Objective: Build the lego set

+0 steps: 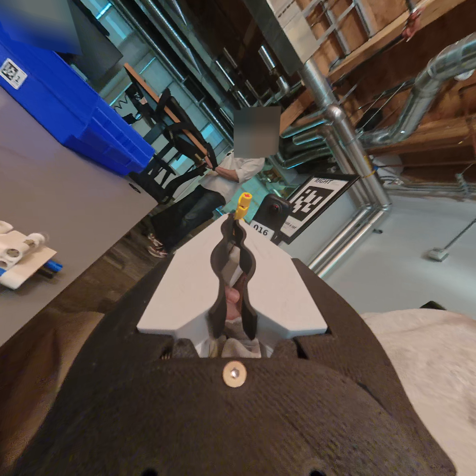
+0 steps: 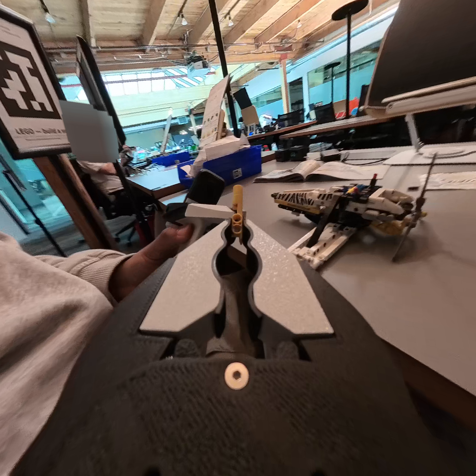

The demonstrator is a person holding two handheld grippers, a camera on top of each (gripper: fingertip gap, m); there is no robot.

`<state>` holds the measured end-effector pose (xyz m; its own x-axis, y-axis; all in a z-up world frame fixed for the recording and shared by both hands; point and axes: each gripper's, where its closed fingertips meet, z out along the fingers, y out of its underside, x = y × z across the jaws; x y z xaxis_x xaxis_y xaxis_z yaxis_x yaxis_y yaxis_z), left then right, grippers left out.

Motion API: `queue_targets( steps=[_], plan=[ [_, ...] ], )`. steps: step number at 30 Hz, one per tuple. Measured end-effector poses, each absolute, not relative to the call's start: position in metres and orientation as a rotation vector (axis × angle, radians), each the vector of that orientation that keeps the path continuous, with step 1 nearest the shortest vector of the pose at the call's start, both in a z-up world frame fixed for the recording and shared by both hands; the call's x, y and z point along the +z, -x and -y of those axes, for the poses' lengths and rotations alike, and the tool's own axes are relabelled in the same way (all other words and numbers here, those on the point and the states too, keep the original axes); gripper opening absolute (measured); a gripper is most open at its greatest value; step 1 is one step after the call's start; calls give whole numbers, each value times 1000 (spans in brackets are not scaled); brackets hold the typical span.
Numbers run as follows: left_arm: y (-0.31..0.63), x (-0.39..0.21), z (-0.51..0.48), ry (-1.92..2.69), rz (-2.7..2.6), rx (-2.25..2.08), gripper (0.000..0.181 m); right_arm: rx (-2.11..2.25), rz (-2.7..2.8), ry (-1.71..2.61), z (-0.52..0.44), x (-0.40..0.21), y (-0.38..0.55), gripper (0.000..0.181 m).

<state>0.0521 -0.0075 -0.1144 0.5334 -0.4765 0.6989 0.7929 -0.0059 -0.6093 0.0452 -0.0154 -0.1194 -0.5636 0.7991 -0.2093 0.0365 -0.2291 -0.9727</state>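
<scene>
Yellow connector pieces sit at both sets of tips, held up in the air off the near left edge of the table point(image 2: 386, 296). In the right wrist view, the right gripper point(image 2: 237, 226) is pinching a small yellow connector point(image 2: 236, 223) with holes through it, and a longer yellow piece point(image 2: 238, 194) rises just behind it, held by the left gripper point(image 2: 226, 212) coming in from the left. We judge the step in hand to be joining these two small parts before they go onto the model point(image 2: 347, 206), which lies well apart on the table, to the far right.

To do it well, we should line the two pieces along one axis, keep both pinches firm, and press straight rather than at an angle, since so short a part could twist out of the tips.

The left wrist view shows its own gripper point(image 1: 235, 222) pressed together on the yellow piece point(image 1: 243, 204), whose far end has a red centre that the right view does not reveal. It also shows a white sub-assembly point(image 1: 18, 247) on a card at the far left. Only the right view shows the striped model, an open booklet point(image 2: 316, 170) and a blue bin point(image 2: 231, 164) beyond.
</scene>
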Motion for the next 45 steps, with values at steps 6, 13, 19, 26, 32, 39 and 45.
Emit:
queue_targets(
  steps=[6, 13, 19, 26, 32, 39, 45],
  plan=[
    [-47, -120, 12, 1272, 267, -834, 18, 1891, 1494, 1073, 8, -126, -38, 4],
    [-45, -127, 9, 1345, 251, -702, 29, 1809, 1709, 1066, 26, -156, -34, 5],
    [-33, -128, 19, 1361, 256, -748, 6, 1828, 1771, 1038, 40, -155, -28, 5],
    [-13, -119, 32, 1285, 298, -801, 4, 1968, 1683, 1033, 46, -140, -9, 6],
    [3, -111, 26, 1150, 359, -984, 5, 2193, 1640, 970, 31, -113, 9, 7],
    [28, -117, 28, 1237, 379, -879, 15, 2235, 1585, 976, 1, -102, 32, 7],
    [96, -101, 39, 1306, 417, -446, 27, 2352, 1282, 1052, -88, -80, 60, 7]
  ],
)
